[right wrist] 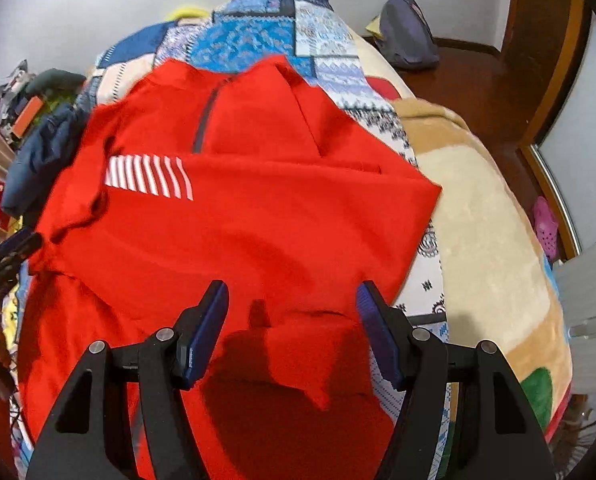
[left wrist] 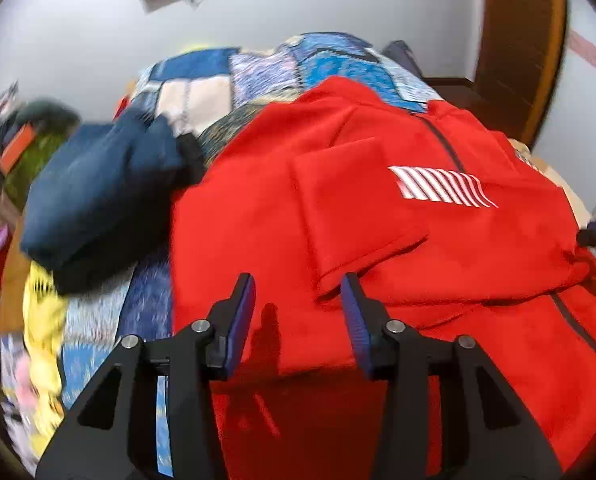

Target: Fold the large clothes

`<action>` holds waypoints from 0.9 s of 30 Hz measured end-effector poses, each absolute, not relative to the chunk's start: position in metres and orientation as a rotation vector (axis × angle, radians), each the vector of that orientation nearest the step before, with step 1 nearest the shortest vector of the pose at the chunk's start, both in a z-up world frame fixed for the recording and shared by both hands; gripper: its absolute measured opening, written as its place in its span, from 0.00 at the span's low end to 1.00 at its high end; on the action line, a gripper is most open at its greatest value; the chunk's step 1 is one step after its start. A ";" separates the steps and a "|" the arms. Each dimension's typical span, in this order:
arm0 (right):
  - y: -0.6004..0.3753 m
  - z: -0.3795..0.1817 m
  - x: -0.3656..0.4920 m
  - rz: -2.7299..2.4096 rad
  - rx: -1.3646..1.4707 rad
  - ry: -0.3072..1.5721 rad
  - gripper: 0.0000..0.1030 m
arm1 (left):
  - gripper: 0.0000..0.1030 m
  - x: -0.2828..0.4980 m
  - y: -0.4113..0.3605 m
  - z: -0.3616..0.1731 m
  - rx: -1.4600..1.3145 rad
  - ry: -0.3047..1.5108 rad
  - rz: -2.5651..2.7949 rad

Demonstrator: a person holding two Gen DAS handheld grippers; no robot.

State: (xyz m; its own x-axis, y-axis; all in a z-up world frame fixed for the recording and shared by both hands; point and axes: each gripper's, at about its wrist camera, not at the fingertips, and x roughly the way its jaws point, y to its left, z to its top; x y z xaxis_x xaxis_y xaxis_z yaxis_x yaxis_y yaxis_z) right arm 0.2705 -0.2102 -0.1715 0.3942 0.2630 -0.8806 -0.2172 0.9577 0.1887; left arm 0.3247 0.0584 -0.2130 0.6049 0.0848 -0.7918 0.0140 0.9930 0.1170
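Note:
A red zip jacket (left wrist: pixel 378 240) with a white striped logo (left wrist: pixel 442 186) lies spread on the bed. One sleeve (left wrist: pixel 350 208) is folded across its chest, the cuff ending just ahead of my left gripper (left wrist: pixel 298 284). That gripper is open above the jacket's near edge, with nothing pinched between its blue pads. In the right wrist view the same jacket (right wrist: pixel 237 232) fills the middle, logo (right wrist: pixel 149 178) at the left. My right gripper (right wrist: pixel 293 288) hovers open over the red fabric near the hem, and its pads touch no cloth.
A dark blue folded garment (left wrist: pixel 105 192) lies left of the jacket on the patchwork quilt (left wrist: pixel 201 92). Yellow cloth (left wrist: pixel 43 312) sits at the bed's left edge. A beige blanket (right wrist: pixel 478 220) covers the right side. A dark bag (right wrist: pixel 408 36) and a pink shoe (right wrist: pixel 546 224) rest on the wooden floor.

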 end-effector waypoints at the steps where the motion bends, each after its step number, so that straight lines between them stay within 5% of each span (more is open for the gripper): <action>1: -0.206 -0.170 0.270 0.308 0.040 1.118 0.61 | 0.43 0.330 0.053 -0.215 0.142 0.926 0.021; 8: -0.184 -0.166 0.271 0.349 0.031 1.107 0.61 | 0.43 0.370 0.026 -0.236 0.210 1.039 -0.119; 13: -0.173 -0.175 0.273 0.359 0.026 1.132 0.61 | 0.58 0.389 0.013 -0.245 0.202 1.074 -0.163; 19: -0.164 -0.179 0.274 0.347 -0.007 1.135 0.61 | 0.59 0.397 0.008 -0.253 0.227 1.034 -0.134; 22: -0.165 -0.178 0.274 0.350 -0.009 1.131 0.61 | 0.37 0.398 0.016 -0.250 0.189 1.001 -0.116; 24: -0.166 -0.175 0.273 0.347 -0.011 1.123 0.61 | 0.11 0.400 0.027 -0.245 0.143 0.996 -0.109; 27: -0.169 -0.172 0.274 0.335 -0.012 1.113 0.61 | 0.08 0.397 0.057 -0.224 0.012 0.955 -0.069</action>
